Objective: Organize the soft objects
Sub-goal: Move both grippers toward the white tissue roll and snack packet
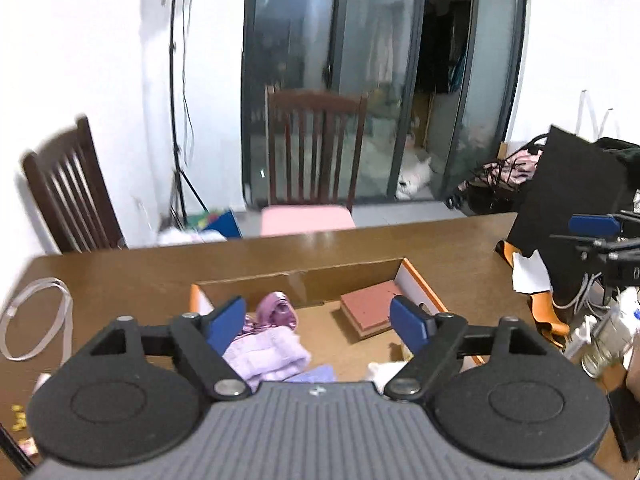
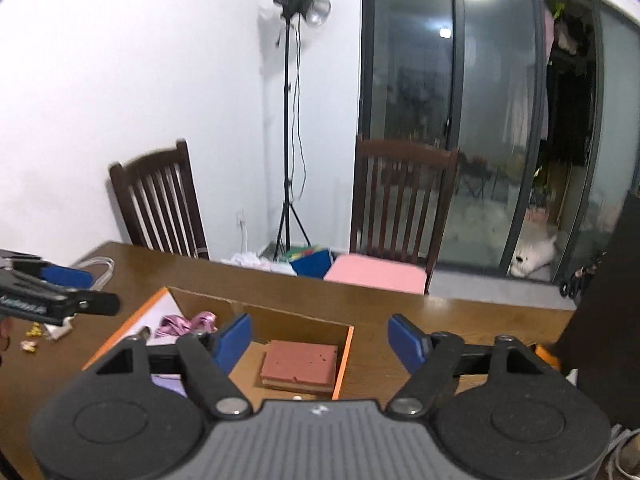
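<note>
Brown table (image 1: pixel 460 240): wood, with a chair pushed in at its far edge.
Cardboard box (image 1: pixel 304 276): open, with orange edges, sitting near the middle of the table.
Lilac towel (image 1: pixel 268 350): folded, soft, lying in the box by its left wall.
Pink ribbon (image 1: pixel 276 310): shiny and bunched up, just behind the towel, close to the box's back wall.
Red sponge block (image 1: pixel 370 308): flat, in the right part of the box, near the right wall (it looks squashy, but I cannot tell for sure).
My left gripper (image 1: pixel 318 322): up above the box, blue pads wide apart, nothing between them.
My right gripper (image 2: pixel 320 340): also above the box, over its right wall, pads wide apart and holding nothing.
White strap (image 1: pixel 36 320): a loose loop near the table's left edge.
Black bag (image 1: pixel 576 184): standing at the table's right end.
</note>
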